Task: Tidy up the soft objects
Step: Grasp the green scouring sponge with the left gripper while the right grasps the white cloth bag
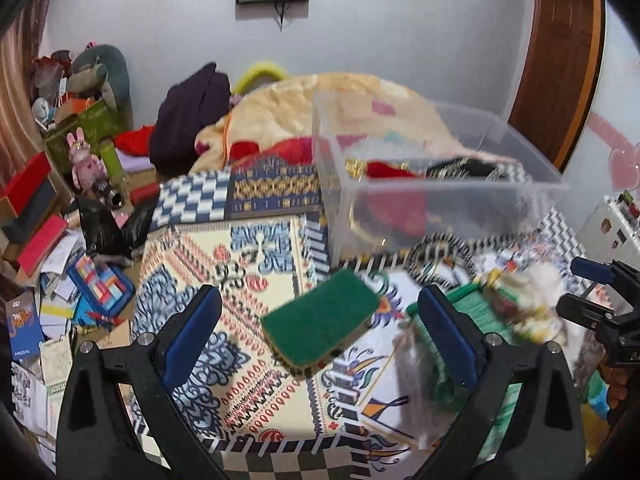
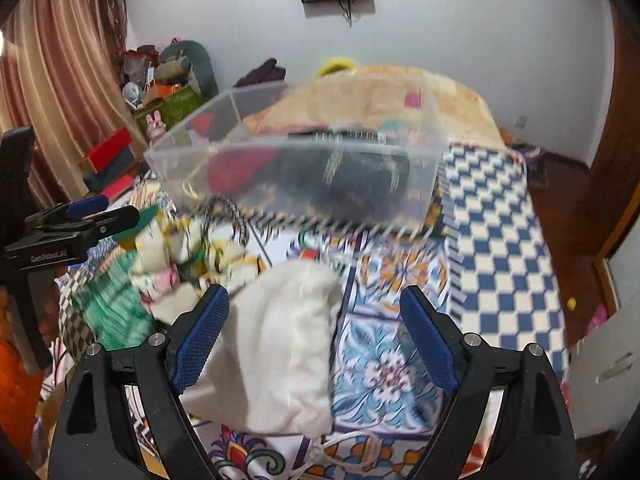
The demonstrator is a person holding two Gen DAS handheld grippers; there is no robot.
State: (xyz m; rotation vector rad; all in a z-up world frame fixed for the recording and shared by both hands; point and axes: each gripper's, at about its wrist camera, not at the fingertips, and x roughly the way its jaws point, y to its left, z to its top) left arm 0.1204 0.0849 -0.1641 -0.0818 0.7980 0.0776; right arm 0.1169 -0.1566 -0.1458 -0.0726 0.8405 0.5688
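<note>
In the left wrist view, the left gripper [image 1: 320, 336] stood wide open with the green sponge [image 1: 320, 318] lying loose between its jaws, just in front of the clear plastic bin [image 1: 440, 196], probably lined up for a grasp. In the right wrist view, the right gripper [image 2: 314, 336] was also wide open around the white drawstring pouch [image 2: 284, 344], in front of the same bin, gripping nothing. The other gripper's side showed blurred lettering, perhaps "GenRobot.AI".

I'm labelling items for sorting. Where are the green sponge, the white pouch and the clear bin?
green sponge [image 1: 320, 316], left wrist view, middle of its green top.
white pouch [image 2: 288, 340], right wrist view, middle of its cloth.
clear bin [image 2: 304, 178], right wrist view, front wall.
</note>
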